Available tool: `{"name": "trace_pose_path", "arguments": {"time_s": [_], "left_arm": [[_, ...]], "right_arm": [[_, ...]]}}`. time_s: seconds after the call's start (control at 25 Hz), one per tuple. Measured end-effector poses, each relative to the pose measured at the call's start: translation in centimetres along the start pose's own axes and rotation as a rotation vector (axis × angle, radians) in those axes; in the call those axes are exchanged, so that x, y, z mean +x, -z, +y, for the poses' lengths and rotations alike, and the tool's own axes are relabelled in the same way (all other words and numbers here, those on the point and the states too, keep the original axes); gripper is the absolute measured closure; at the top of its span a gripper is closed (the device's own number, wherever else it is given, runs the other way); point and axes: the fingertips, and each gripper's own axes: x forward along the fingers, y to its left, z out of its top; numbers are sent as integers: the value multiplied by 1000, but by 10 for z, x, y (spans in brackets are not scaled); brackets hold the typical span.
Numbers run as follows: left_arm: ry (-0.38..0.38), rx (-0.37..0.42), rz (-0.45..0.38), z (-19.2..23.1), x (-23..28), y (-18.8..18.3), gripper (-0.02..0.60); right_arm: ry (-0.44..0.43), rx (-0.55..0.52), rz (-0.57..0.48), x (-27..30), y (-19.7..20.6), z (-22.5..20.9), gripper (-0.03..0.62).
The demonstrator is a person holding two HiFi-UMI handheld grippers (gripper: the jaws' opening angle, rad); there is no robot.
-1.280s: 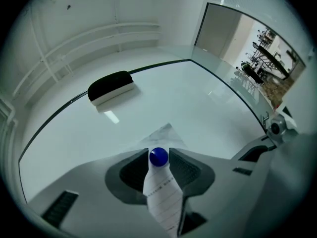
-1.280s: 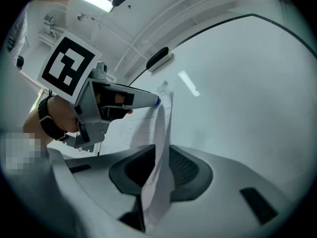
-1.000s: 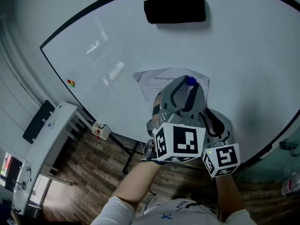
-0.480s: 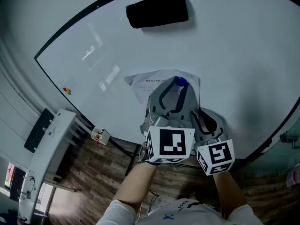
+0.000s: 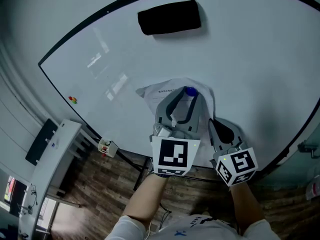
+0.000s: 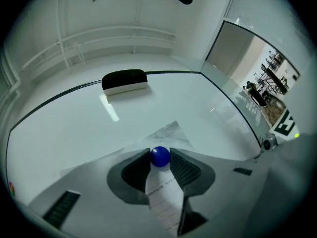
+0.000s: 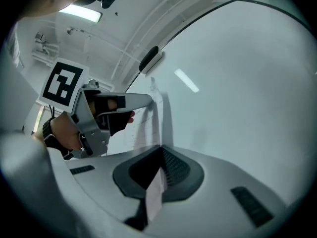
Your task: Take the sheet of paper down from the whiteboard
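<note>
Blue magnet (image 6: pixel 160 156) is being pinched by the left gripper (image 6: pixel 160 158), on the sheet of paper (image 5: pixel 159 91) near the whiteboard's (image 5: pixel 240 49) lower edge. Right gripper (image 7: pixel 159 171) is clamping the sheet's edge. Sheet is puckering more than before.

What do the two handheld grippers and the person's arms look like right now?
The left gripper and the right gripper both have pale grey plastic bodies with curved jaws lined in black ribbed pads. Each carries a white cube printed with black square markers: the left cube and the right cube, which shows a small green light. The person wears a white short-sleeved shirt.
</note>
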Motion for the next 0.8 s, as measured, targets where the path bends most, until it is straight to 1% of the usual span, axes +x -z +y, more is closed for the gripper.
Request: {"name": "trace_pose_path", "arguments": {"time_s": [0.08,0.16,0.2,0.28,0.36,0.48,0.64,0.8], "left_arm": [[1,-12,-13,-1,-8,-1,451],[7,-15,-44,-2,-18,-5,451],[12,-26,-59,-2,-24,-8,451],[20,-71,-70,-2,-40,-8,451],[23,-134,-62,1,-57,-2,451],[28,-230,-38,11,-71,16,451],[35,-267,9,19,-96,42,451],[31,-302,21,28,-127,58,451]], "right_arm": [[-3,5,0,-4,0,1,580],[-9,15,4,-8,2,5,580],[-13,18,9,-11,3,8,580],[-20,14,23,-18,5,17,580],[-26,6,35,-23,6,29,580],[-37,14,54,-21,16,36,580],[-43,7,87,-22,25,55,579],[-38,11,109,-27,31,75,580]]}}
